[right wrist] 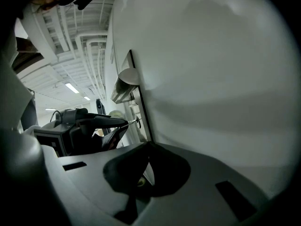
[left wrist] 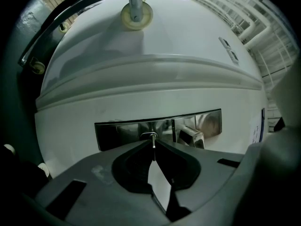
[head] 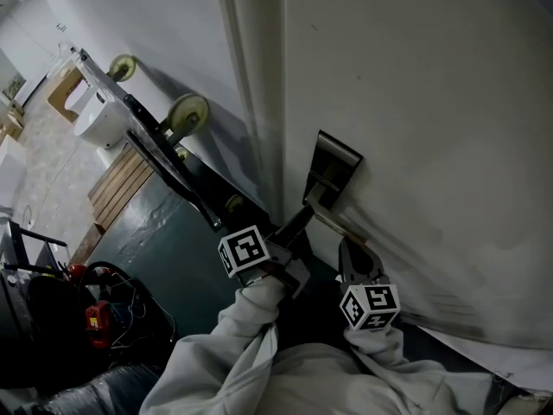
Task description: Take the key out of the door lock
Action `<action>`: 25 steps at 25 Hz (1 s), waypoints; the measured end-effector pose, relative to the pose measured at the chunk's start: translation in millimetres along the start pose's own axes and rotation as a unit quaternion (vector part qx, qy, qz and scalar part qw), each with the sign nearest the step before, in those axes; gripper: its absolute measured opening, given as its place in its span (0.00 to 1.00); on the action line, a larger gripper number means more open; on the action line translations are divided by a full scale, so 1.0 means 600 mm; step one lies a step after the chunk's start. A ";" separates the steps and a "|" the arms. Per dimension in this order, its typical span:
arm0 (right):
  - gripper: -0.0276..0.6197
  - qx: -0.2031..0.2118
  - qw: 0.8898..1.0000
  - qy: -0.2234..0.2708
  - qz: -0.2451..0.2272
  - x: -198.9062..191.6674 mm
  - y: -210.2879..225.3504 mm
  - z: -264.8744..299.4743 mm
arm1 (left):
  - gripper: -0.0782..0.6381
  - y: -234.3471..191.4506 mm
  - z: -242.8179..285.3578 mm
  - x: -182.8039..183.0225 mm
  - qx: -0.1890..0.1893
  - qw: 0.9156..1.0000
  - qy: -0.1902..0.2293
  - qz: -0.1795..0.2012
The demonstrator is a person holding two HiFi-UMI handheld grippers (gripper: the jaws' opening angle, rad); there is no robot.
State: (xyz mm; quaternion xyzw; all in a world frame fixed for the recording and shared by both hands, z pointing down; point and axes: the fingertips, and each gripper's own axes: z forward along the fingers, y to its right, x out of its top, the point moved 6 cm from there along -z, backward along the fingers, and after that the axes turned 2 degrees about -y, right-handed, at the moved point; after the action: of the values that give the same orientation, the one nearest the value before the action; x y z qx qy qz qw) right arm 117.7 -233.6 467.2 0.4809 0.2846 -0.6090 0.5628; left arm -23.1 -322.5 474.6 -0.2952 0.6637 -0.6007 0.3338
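A white door [left wrist: 141, 88] fills the left gripper view. A shiny metal lock plate [left wrist: 122, 132] runs across it, with a lever handle [left wrist: 190, 136] at the plate's right. The left tongs [left wrist: 153, 147] are closed on the thin head of the key [left wrist: 151, 137], which sticks out of the plate, seated in the lock. The right tongs [right wrist: 148, 147] hang just beside the door, tips together, holding nothing.

The pull probably needs to run straight back along the key's line, with a firm pinch and no twisting or levering. The keyhole and the key's blade are hidden behind the tong tips, so it is impossible to tell whether the key sits at its release angle. The head view is dim, and the key there is too small to make out.
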 end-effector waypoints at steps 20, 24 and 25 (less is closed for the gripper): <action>0.12 0.011 1.000 -0.005 -0.003 -0.005 0.000 -0.012 | 0.15 -0.002 -0.005 0.001 0.027 0.999 0.006 0.024; 0.12 0.007 1.000 -0.007 -0.001 -0.007 0.003 -0.018 | 0.15 -0.003 -0.006 0.000 0.022 1.000 0.009 0.004; 0.12 0.006 1.000 -0.007 0.000 -0.008 0.004 -0.018 | 0.15 -0.003 -0.006 0.000 0.022 1.000 0.010 0.006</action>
State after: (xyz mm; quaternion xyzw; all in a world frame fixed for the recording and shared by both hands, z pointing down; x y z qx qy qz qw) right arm 122.3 -222.3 467.6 0.4799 0.2769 -0.6140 0.5622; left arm -26.2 -320.4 476.6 -0.2780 0.6552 -0.6163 0.3371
